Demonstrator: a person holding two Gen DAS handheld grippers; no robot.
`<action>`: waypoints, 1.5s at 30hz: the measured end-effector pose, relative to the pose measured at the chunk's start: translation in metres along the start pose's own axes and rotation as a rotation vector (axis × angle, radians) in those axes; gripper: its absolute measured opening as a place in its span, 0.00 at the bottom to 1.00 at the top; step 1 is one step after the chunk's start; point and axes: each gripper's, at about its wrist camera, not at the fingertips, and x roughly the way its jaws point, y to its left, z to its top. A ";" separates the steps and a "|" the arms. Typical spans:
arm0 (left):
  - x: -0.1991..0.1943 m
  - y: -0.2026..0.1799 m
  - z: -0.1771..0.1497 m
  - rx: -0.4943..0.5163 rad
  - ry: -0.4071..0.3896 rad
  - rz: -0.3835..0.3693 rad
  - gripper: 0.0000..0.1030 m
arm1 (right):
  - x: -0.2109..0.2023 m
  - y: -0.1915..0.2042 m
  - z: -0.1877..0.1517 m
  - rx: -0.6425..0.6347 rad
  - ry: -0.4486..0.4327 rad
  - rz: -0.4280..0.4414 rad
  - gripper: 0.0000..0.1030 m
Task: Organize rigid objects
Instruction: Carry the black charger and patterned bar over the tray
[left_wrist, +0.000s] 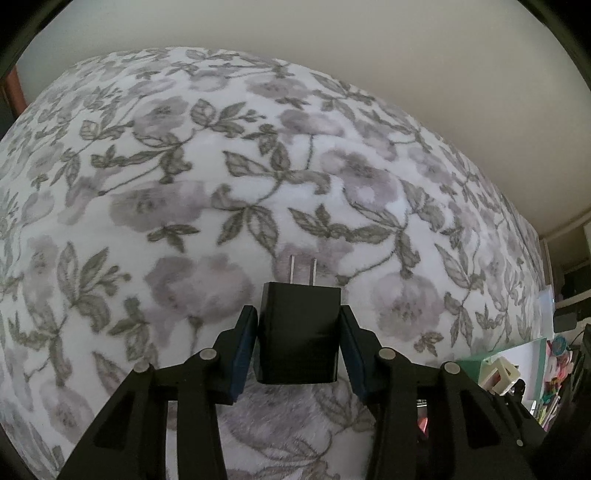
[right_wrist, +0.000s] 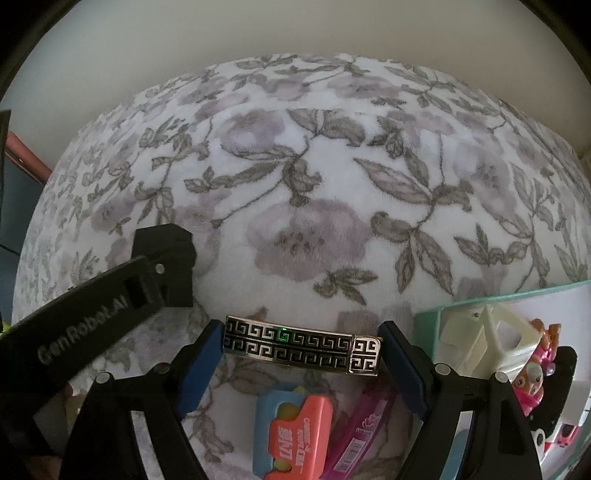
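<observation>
Charger, black, boxy plastic plug adapter (left_wrist: 298, 338) with two bare metal prongs: held in the left tool (left_wrist: 298, 350). Its blue pads (left_wrist: 243, 354) have narrowed onto the two flat sides, the firmest faces for a pinch. Prongs point to 12 o'clock, away from the tool, so no metal sits under the pads. The body appears lifted slightly off the bedding, though this is a judgement.

Clip, long flat metal bar with black-and-silver Greek-key pattern (right_wrist: 303, 345): lies crosswise between the fingers of the right tool (right_wrist: 303, 363), which stands wide. The left pad (right_wrist: 199, 369) sits at the bar's end; at the 3 o'clock end a small gap seems to show. Whether the pads press on it cannot be told. The wide stance suits a lengthwise grasp.

Bedding, white plush blanket with grey-violet flowers and grey leaves (left_wrist: 184, 184): carries everything; soft, so items rest without sliding.

Container, mint-green tray with white interior (right_wrist: 428, 317): at 3 o'clock of the right tool, already holding a cream plastic piece (right_wrist: 480, 343) and a pink toy figure (right_wrist: 535, 384); likely the sorting destination.

Loose items, at 6 o'clock beneath the right tool: a coral-and-blue plastic piece (right_wrist: 291, 435) and a magenta wrapped stick (right_wrist: 362, 428), still unsorted.
</observation>
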 end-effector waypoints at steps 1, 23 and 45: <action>-0.003 0.001 0.000 -0.003 -0.003 0.000 0.44 | -0.002 0.000 -0.001 0.001 -0.003 0.001 0.83; -0.101 -0.033 -0.036 0.073 -0.134 0.027 0.44 | -0.118 -0.041 -0.046 0.081 -0.151 -0.009 0.83; -0.122 -0.136 -0.123 0.285 -0.106 -0.100 0.44 | -0.171 -0.157 -0.131 0.297 -0.173 -0.089 0.83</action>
